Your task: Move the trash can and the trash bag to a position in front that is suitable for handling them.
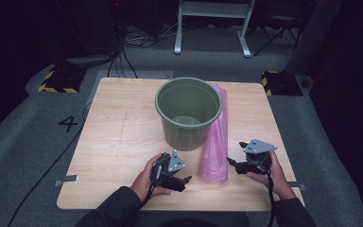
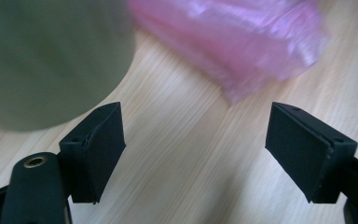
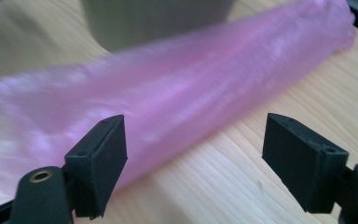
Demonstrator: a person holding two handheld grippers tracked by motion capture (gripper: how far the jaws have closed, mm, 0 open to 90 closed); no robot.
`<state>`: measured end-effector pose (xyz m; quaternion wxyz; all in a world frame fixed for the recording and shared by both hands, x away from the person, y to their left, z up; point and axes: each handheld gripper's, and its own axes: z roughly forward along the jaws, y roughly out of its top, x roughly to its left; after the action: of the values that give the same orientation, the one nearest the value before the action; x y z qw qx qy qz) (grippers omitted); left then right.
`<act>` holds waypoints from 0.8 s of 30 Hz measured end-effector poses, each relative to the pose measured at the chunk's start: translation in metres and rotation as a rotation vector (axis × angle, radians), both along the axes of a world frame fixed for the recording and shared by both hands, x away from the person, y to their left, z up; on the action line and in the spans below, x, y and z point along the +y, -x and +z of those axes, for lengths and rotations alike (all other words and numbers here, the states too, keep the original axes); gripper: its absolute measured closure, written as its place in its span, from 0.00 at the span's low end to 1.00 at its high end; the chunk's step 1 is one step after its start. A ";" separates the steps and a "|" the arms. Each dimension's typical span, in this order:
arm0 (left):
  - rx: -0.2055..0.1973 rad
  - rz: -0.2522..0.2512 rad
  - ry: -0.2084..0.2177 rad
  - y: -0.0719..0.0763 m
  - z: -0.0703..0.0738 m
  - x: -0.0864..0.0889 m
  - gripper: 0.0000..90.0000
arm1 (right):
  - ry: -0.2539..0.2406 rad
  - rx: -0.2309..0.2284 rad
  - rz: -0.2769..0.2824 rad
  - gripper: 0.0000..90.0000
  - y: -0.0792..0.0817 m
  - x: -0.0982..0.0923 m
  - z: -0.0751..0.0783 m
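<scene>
Both tongs stand open and empty: the left gripper point(image 1: 185, 180) at seven o'clock of the roll point(image 1: 215, 142), the right gripper point(image 1: 231, 163) at its four o'clock. The pink roll lies on the table point(image 1: 118, 142) at three o'clock of the bin point(image 1: 187, 112), touching it. It looks light, soft and slippery, thin film that would crumple; the near end seems the best hold.

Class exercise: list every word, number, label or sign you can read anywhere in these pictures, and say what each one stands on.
"4": a dark numeral on the grey floor left of the table.
The green bucket, the pink plastic roll and both grippers carry no readable text.
</scene>
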<state>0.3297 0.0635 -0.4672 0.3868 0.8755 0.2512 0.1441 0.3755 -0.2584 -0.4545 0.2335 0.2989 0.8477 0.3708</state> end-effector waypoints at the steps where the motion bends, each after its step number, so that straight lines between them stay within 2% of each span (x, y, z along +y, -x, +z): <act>1: -0.003 -0.012 0.003 0.000 0.001 -0.002 0.20 | -0.010 0.013 -0.016 0.24 -0.004 -0.005 -0.004; 2: -0.019 -0.024 0.006 0.001 0.001 -0.008 0.20 | -0.019 0.029 -0.024 0.24 -0.008 -0.011 -0.007; 5: -0.021 -0.046 0.020 0.001 0.002 -0.015 0.21 | -0.031 0.056 -0.055 0.24 -0.015 -0.021 -0.014; 6: -0.022 -0.057 0.031 0.001 0.002 -0.018 0.21 | -0.041 0.082 -0.073 0.23 -0.020 -0.030 -0.020; 7: -0.014 -0.096 0.058 0.002 0.002 -0.023 0.21 | -0.043 0.097 -0.087 0.22 -0.023 -0.034 -0.023; 8: -0.010 -0.104 0.064 0.002 0.002 -0.026 0.21 | -0.046 0.105 -0.100 0.23 -0.024 -0.038 -0.025; 11: -0.012 -0.109 0.056 0.000 0.001 -0.033 0.21 | -0.066 0.122 -0.110 0.22 -0.027 -0.044 -0.028; 15: 0.010 -0.105 0.056 -0.009 -0.009 -0.044 0.25 | -0.095 0.148 -0.099 0.21 -0.029 -0.051 -0.033; 18: 0.003 -0.099 0.012 -0.017 -0.016 -0.050 0.30 | -0.085 0.157 -0.102 0.21 -0.030 -0.051 -0.036; 21: 0.008 -0.094 -0.012 -0.025 -0.020 -0.049 0.45 | -0.074 0.160 -0.102 0.21 -0.030 -0.049 -0.039; 22: 0.013 -0.098 -0.027 -0.027 -0.021 -0.048 0.59 | -0.068 0.157 -0.100 0.21 -0.030 -0.048 -0.039; 23: 0.014 -0.107 -0.032 -0.029 -0.021 -0.046 0.59 | -0.068 0.157 -0.100 0.21 -0.030 -0.048 -0.039; 24: 0.014 -0.112 -0.040 -0.031 -0.022 -0.044 0.71 | -0.072 0.154 -0.099 0.21 -0.030 -0.047 -0.039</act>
<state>0.3605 0.0194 -0.4894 0.3748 0.8969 0.2014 0.1209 0.4056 -0.3055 -0.4935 0.1746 0.3762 0.8335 0.3651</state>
